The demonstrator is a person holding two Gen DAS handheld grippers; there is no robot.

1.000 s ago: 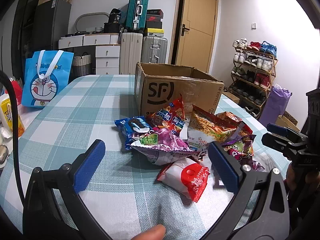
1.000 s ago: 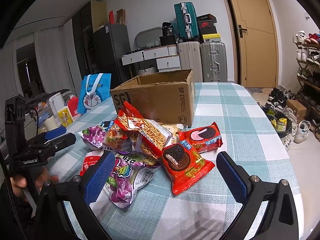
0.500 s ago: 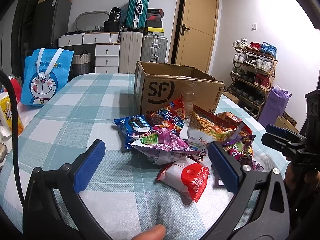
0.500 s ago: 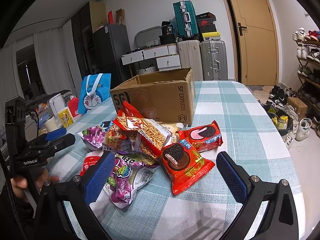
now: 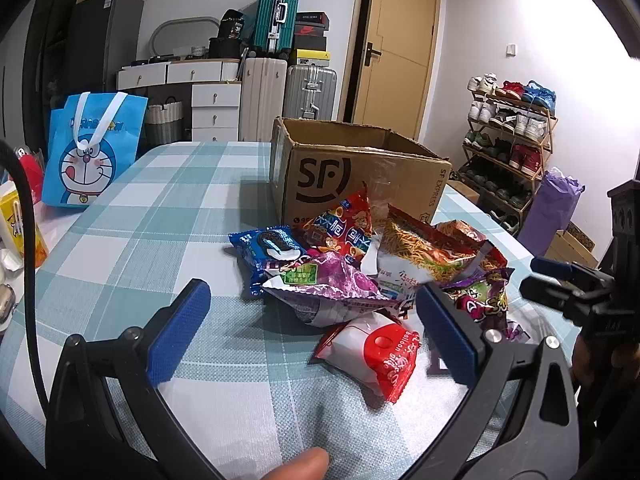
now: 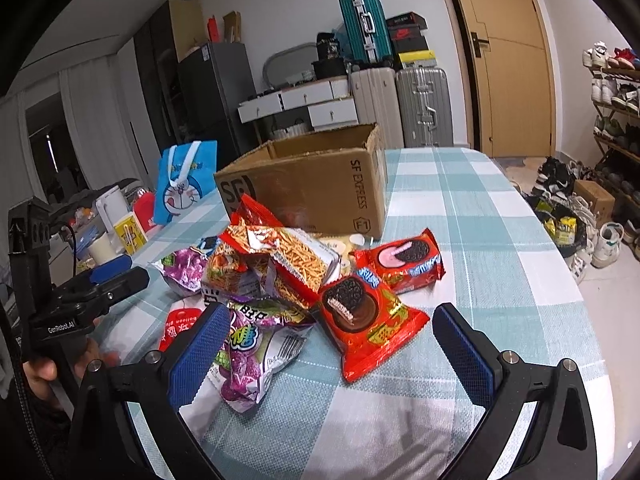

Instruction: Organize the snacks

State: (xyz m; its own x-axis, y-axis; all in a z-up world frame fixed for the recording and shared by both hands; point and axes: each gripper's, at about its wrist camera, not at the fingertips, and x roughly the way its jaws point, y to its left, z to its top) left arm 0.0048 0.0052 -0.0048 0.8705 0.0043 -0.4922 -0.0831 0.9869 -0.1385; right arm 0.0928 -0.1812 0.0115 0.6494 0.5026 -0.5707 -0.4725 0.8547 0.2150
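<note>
1. The snacks lie in a loose heap on the checked surface (image 6: pixel 500 216), just in front of the open cardboard box (image 6: pixel 320 188), which stands toward the far middle of the surface.
2. The left tool (image 5: pixel 312 332) hovers over the near edge, its blue pads spread wide with nothing between them. The right tool (image 6: pixel 332 352) hovers likewise over the near right edge, wide apart and holding nothing.
3. The step in hand looks like choosing a first packet, so the task seems barely started; whether the box holds anything cannot be told.
4. For the right tool, the red cookie packet (image 6: pixel 368 320) is the sound choice: it lies at the heap's near edge, with only its far end meeting the other packets.
5. For the left tool, the red-and-white packet (image 5: pixel 372 354) lies nearest, its far edge tucked under the purple bag (image 5: pixel 328 280).
6. A good grasp pinches a sealed edge, not the puffed middle, since such film likely slips and crushes.
7. Lifting straight up before moving toward the box should avoid dragging the noodle-snack bag (image 6: pixel 292 256) off the heap.
</note>
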